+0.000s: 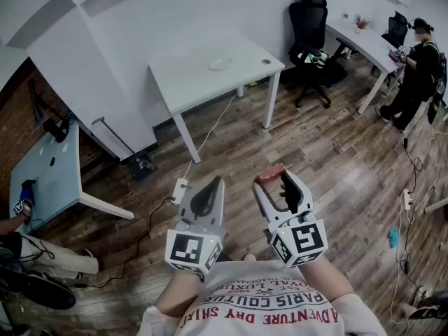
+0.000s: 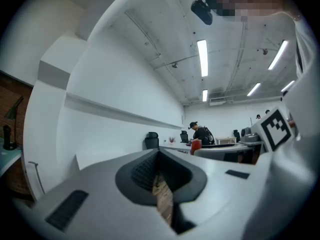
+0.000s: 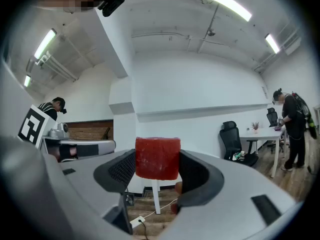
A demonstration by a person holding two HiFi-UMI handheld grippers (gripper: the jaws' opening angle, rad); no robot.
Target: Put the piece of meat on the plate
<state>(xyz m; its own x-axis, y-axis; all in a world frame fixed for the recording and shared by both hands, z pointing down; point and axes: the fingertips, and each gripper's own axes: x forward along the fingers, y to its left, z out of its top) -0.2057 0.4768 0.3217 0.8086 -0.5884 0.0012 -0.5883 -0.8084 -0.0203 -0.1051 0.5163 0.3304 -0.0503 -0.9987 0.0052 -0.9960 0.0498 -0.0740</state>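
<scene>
The piece of meat [image 1: 270,176] is a red block, and my right gripper [image 1: 277,180] is shut on it, held level over the wooden floor. In the right gripper view the meat [image 3: 157,156] fills the gap between the two dark pads of the right gripper [image 3: 157,170]. My left gripper [image 1: 209,186] is beside it, shut and with nothing in it. In the left gripper view its jaws [image 2: 159,159] meet with only a thin slit between them. The plate [image 1: 219,63] is small and white. It lies far ahead on a white table [image 1: 189,86].
A black office chair [image 1: 311,26] stands right of the white table. A person [image 1: 420,61] works at a long desk at the far right. A pale blue table [image 1: 42,173] is on the left. A power strip [image 1: 180,190] and cables lie on the floor.
</scene>
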